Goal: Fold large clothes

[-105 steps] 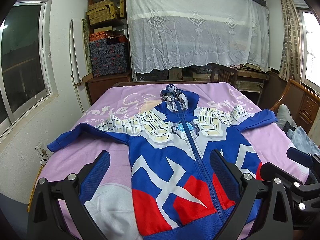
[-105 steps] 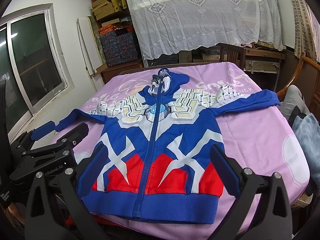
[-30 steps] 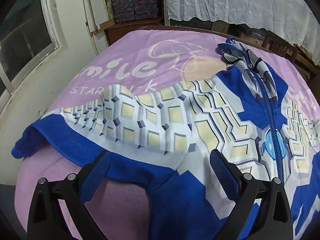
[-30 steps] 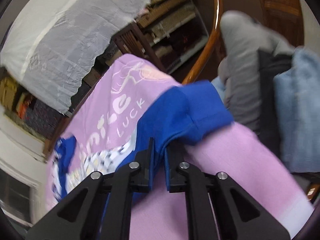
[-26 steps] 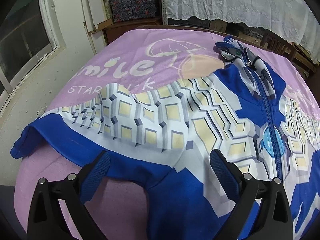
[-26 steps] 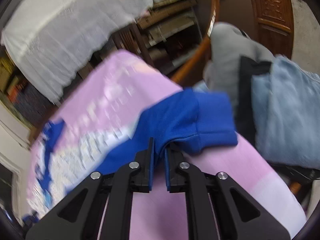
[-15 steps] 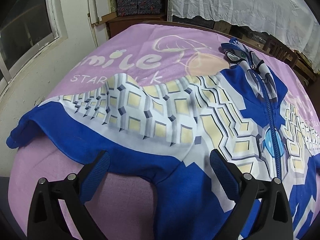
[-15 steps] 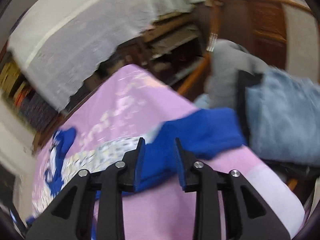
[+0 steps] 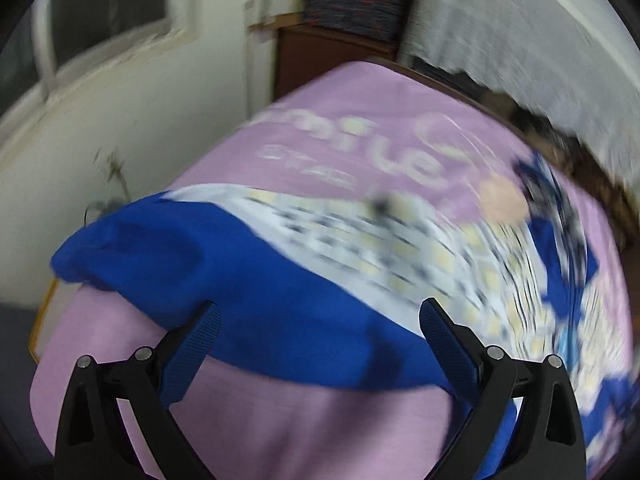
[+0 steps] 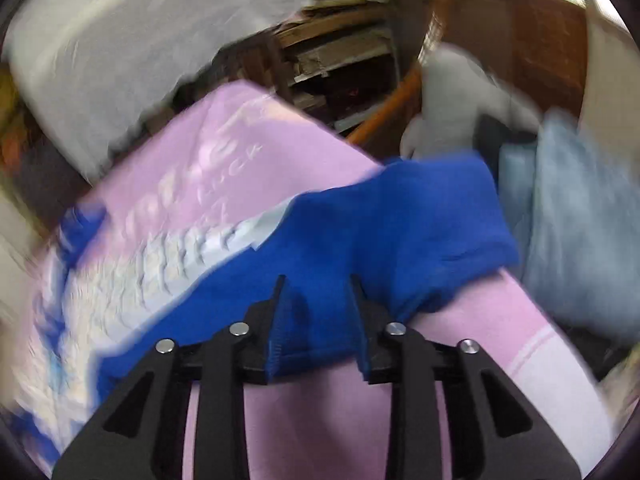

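Note:
A blue, white and red zip hoodie lies spread face up on a purple printed bed cover [image 9: 280, 420]. Both views are motion-blurred. My left gripper [image 9: 320, 344] hangs wide open above the hoodie's left sleeve [image 9: 200, 256], near its blue cuff end at the bed's edge, and its pads do not touch the cloth. In the right wrist view, my right gripper [image 10: 318, 312] has its jaws parted a little. The blue right sleeve [image 10: 420, 216] lies between them and spreads out beyond the tips, and its lower edge sits slack in the gap.
Left of the bed are a white wall and a window [image 9: 100, 20], with stacked boxes [image 9: 360, 0] and a white lace cloth [image 9: 500, 20] behind. Past the right edge lie folded light-blue clothes [image 10: 568, 208], a grey garment [image 10: 452, 96] and a wooden chair arm [image 10: 384, 112].
My left gripper swung left along the sleeve toward its cuff and rolled, still wide open. My right gripper, pinched on the right sleeve a second ago, parted its jaws and the sleeve settled between them.

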Motion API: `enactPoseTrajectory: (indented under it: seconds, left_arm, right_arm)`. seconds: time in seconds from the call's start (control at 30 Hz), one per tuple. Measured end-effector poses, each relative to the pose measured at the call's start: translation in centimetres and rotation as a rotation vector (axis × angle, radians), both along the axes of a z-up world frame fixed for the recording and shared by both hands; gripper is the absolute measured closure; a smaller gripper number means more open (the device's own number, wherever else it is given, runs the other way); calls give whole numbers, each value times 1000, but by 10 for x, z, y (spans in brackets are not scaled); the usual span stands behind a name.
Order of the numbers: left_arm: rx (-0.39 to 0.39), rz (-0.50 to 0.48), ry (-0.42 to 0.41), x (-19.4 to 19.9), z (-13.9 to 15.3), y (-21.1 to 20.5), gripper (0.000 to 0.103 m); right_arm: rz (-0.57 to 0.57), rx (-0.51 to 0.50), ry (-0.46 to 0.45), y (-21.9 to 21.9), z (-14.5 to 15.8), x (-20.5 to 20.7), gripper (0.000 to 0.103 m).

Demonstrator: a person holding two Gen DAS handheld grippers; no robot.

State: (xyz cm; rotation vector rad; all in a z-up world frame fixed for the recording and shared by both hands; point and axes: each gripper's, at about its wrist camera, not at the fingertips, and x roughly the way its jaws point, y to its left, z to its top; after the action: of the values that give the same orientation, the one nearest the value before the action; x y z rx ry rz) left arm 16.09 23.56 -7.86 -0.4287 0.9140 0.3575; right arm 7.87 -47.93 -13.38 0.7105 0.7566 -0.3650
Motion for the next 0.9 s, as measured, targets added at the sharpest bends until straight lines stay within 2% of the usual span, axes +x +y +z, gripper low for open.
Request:
enactPoseTrajectory:
  seconds: [0.03,0.07,0.1,0.17,0.23,0.37,0.43,0.5,0.6,0.73,0.8,0.83,0.9]
  left_arm:
    - [-37,24,-9,-2,2,14,3]
    - [-75,41,-18,-3,3,27,4]
    - [-116,53,-27,-4,4,39,4]
    - [-234,57,-49,-6,6,63,4]
    - [-287,57,-71,-11,7,74,4]
    - [-265,68,-86,-28,6,88,4]
    - [-306,51,-102,-38,3,94,4]
    - [-331,52,-115,-49,3,99,5]
    - [-313,69,-133,-66,7,100,5]
    - [-238,83,-130,-78,11,100,4]
    - [-134,184,-93,-85,11,110,4]
    - [-113,213,-87,-88,10,115,4]
    - [-145,242,-89,-90,5,126,4]
  right_arm:
    - [-11,106,-56,-15,-4,-10,76]
    - [-13,132,-78,-20,-5,-14,76]
    - [-12,125,-80,-20,-5,-16,75]
    - [14,68,-72,-17,5,-14,61]
    - [54,18,-66,-5,8,-9,44]
    - [73,-41,-57,16,7,0,38]
    - [72,-37,-67,27,-7,6,38]
    - [71,-29,-74,27,-9,8,38]
    - [73,-38,-71,29,-10,11,38]
    - [74,-45,-72,32,-14,16,37]
    - [74,-44,-74,32,-13,17,37]
    - [75,-45,-74,32,-14,18,37]
    - [75,-45,-75,33,-14,19,37]
